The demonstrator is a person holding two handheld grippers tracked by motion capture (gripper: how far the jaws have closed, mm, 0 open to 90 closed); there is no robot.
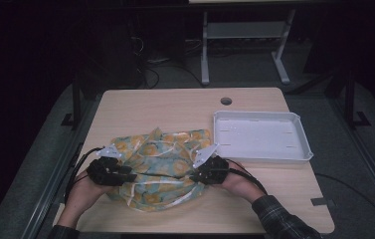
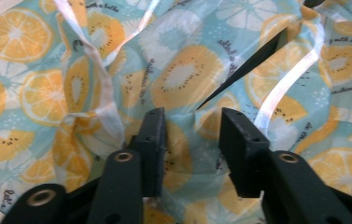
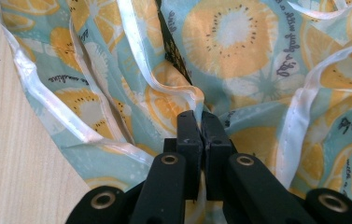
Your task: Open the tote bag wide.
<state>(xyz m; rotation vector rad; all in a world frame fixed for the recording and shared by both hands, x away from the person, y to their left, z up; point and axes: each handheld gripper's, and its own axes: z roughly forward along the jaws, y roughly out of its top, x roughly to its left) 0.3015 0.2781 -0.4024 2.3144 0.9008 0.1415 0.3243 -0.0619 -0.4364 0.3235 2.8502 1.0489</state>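
Small dark cursive script is printed among the fruit slices on the citrus-print cloth (image 2: 183, 79), repeated many times, and in the left gripper view one line seems to read "with a hello", though the lettering is too small and blurred to read with any certainty.

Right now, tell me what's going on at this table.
A person works a crumpled fruit-print cloth on the wooden table with two grippers. The right gripper is shut on a fold with a white-trimmed edge. The left gripper stands open with cloth between its fingers. A white tray sits empty beside it.
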